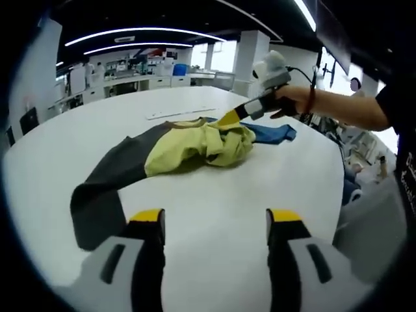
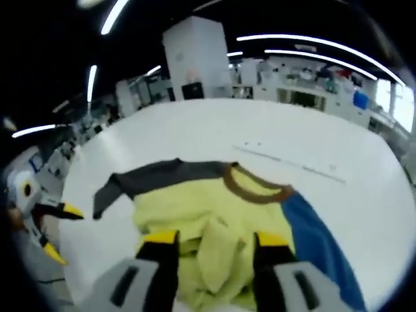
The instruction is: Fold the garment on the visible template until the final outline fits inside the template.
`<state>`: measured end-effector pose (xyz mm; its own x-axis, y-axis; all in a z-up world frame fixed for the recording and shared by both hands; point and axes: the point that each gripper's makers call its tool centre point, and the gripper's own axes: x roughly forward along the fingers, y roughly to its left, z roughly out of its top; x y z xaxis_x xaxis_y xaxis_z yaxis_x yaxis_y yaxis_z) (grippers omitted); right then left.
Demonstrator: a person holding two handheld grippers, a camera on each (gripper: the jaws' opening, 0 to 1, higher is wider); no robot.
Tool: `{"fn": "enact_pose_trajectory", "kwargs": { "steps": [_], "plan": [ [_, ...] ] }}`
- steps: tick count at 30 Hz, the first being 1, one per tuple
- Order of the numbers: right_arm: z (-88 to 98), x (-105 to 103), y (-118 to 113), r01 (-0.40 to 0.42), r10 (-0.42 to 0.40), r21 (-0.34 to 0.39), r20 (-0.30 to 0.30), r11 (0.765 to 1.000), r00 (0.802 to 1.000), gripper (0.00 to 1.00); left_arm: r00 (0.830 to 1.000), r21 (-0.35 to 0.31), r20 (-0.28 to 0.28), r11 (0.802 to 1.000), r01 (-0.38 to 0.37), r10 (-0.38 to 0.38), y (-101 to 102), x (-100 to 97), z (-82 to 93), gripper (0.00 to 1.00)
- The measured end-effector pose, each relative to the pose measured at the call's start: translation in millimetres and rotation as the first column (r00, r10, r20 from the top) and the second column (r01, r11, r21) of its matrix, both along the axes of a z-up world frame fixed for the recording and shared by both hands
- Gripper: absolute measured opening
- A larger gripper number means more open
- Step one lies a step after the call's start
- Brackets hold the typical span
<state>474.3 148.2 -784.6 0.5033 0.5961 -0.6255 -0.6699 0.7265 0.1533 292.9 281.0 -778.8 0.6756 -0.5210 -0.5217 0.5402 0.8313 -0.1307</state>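
Two tools: left tool (image 1: 216,224) wide open above table (image 1: 286,169), right tool (image 2: 211,242) gripping bunched yellow garment (image 2: 195,208).

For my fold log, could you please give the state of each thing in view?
Garment: crumpled on the table, grey sleeve spread out, not folded.
Left gripper: open, holding nothing, above bare table.
Right gripper: jaws around bunched yellow fabric; cannot tell if shut.

Yellow, grey, seemingly blue-sleeved garment (image 1: 195,146)
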Motion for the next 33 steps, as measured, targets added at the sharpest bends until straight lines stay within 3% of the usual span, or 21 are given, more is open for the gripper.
{"fn": "enact_pose_trajectory", "kwargs": {
  "steps": [4,8,15,20,30,33],
  "plan": [
    [8.6,-14,-6,0.024,-0.024,0.022,-0.008,0.999,1.000,0.49,1.000,-0.041,0.023,0.999,-0.011,0.012,-6,9.7,10.7,0.57],
    [10.8,-29,-9,0.045,-0.044,0.027,-0.024,0.999,0.999,0.51,0.999,-0.033,0.038,0.999,-0.016,0.018,-10,20.6,13.1,0.53],
    [7.0,-58,-5,0.049,-0.045,0.057,-0.066,0.997,0.997,0.47,0.996,-0.067,0.077,0.997,-0.036,0.041,-20,46.0,22.7,0.45],
    [0.5,-65,-4,0.108,-0.100,0.083,-0.091,0.991,0.991,0.40,0.991,-0.067,0.112,0.995,-0.070,0.077,-24,65.1,25.9,0.41],
    [-17.0,-85,8,0.121,-0.105,0.108,-0.143,0.987,0.984,0.33,0.993,-0.052,0.097,0.996,-0.067,0.072,-39,87.6,8.0,0.33],
    [-20.2,-82,12,0.125,-0.108,0.124,-0.132,0.984,0.985,0.29,0.995,-0.062,0.081,0.996,-0.060,0.065,-48,90.1,3.6,0.30]
  ]
}}
